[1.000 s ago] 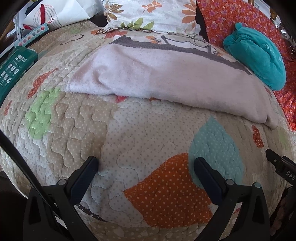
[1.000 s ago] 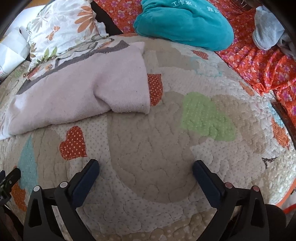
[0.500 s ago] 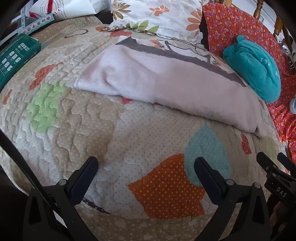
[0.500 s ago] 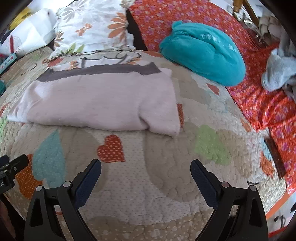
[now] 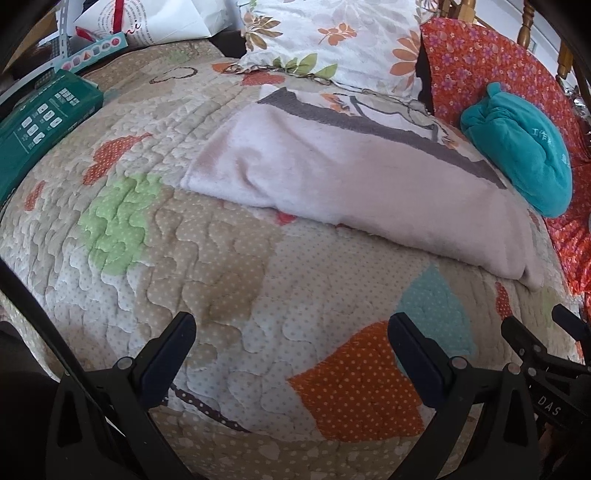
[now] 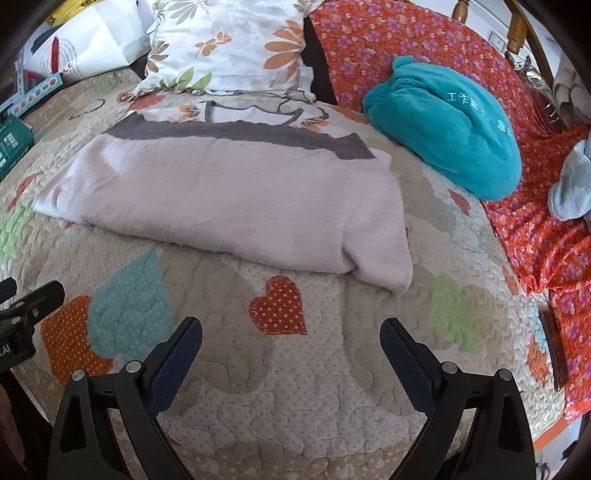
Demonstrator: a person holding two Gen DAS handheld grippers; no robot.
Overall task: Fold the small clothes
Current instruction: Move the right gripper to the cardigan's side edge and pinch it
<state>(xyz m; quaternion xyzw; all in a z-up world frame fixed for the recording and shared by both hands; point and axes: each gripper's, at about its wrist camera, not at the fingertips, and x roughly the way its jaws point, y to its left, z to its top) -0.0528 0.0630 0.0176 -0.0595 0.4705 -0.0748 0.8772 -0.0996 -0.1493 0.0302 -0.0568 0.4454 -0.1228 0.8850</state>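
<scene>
A pale pink fleece garment (image 5: 354, 184) with a grey band along its far edge lies folded on the quilted bed cover; it also shows in the right wrist view (image 6: 229, 199). My left gripper (image 5: 291, 332) is open and empty, hovering over the quilt in front of the garment. My right gripper (image 6: 291, 336) is open and empty, in front of the garment's near right corner. Each gripper shows at the edge of the other's view.
A teal bundled garment (image 6: 447, 125) lies behind on an orange floral cloth (image 6: 546, 236). A floral pillow (image 6: 229, 48) is at the back. A green box (image 5: 37, 122) and a white bag (image 5: 155, 22) sit at the left. A grey cloth (image 6: 570, 188) is far right.
Both grippers have drawn back and up from the garment, still open. The right gripper's view has swung left so the garment now lies in front of it.
</scene>
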